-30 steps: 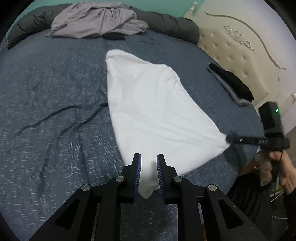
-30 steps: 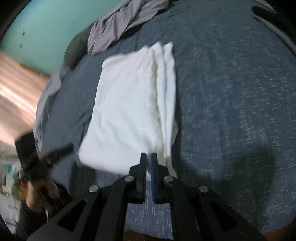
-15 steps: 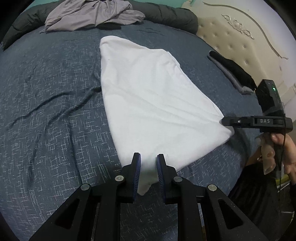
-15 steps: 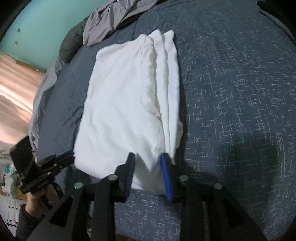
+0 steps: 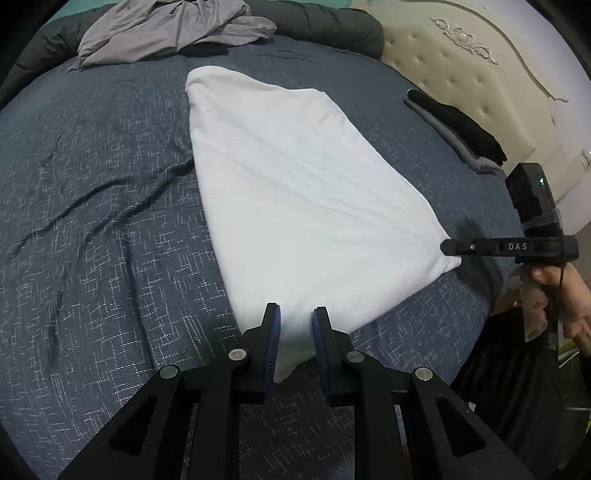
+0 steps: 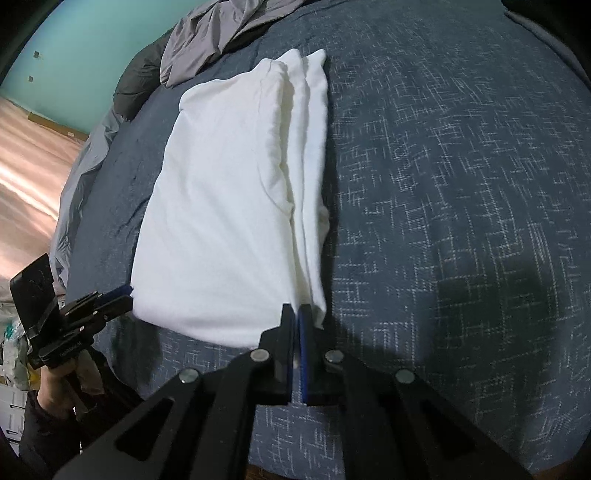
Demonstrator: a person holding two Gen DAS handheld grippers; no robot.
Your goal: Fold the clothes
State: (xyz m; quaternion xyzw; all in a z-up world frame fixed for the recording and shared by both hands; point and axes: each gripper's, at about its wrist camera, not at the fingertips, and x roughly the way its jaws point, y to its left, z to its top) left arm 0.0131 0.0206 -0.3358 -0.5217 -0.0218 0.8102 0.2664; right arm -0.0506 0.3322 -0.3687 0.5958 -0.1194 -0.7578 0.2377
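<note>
A white garment (image 5: 295, 192), folded long with smooth layered edges, is lying near the bed's (image 5: 92, 221) front edge; the left gripper (image 5: 296, 332) and right gripper (image 6: 298, 325) are each pinching a near corner.

bed (image 5: 92, 258): dark blue cover | on it: folded white garment (image 5: 295, 192) | grey clothes pile (image 5: 173, 29) | black folded item (image 5: 458, 125)

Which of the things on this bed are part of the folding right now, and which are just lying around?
In use:
- white garment, partly folded
- left tongs, around its near corner
- right tongs, shut on its other near corner

Lying about:
- grey clothes, crumpled
- dark folded clothes by the headboard
- dark duvet
</note>
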